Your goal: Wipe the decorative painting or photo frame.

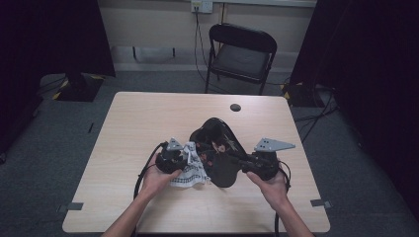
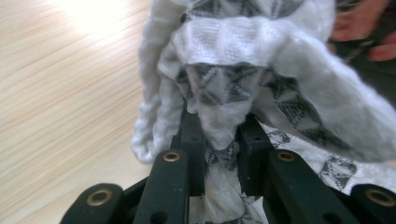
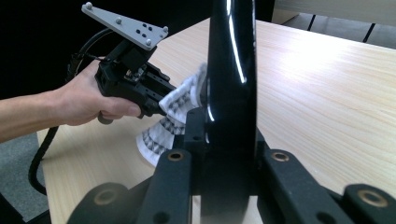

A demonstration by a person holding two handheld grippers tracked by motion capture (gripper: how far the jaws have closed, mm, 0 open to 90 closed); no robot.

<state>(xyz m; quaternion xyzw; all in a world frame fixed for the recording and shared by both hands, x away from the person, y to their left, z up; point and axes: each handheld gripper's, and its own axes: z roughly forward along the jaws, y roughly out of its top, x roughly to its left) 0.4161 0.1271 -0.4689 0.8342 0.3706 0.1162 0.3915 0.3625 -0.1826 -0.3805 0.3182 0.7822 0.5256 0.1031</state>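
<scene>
- Seen from the high view: glossy black, shallow oval dish (image 1: 220, 148) with small reddish marks inside, tilted up over the middle of the pale wooden tabletop (image 1: 148, 118), between both hands.
- From the left gripper view: close-up weave of the white cloth with grey triangle pattern (image 2: 243, 60), a fold pinched tight between the jaws of the left gripper (image 2: 223, 135).
- From the right gripper view: dish edge-on, a thin shiny black rim (image 3: 231, 84) clamped by the right gripper (image 3: 224, 135).
- Cloth bunched just left of the dish, touching its inner face, lower end draped onto the tabletop.
- Black folding chair (image 1: 242, 52) beyond the far edge.
</scene>
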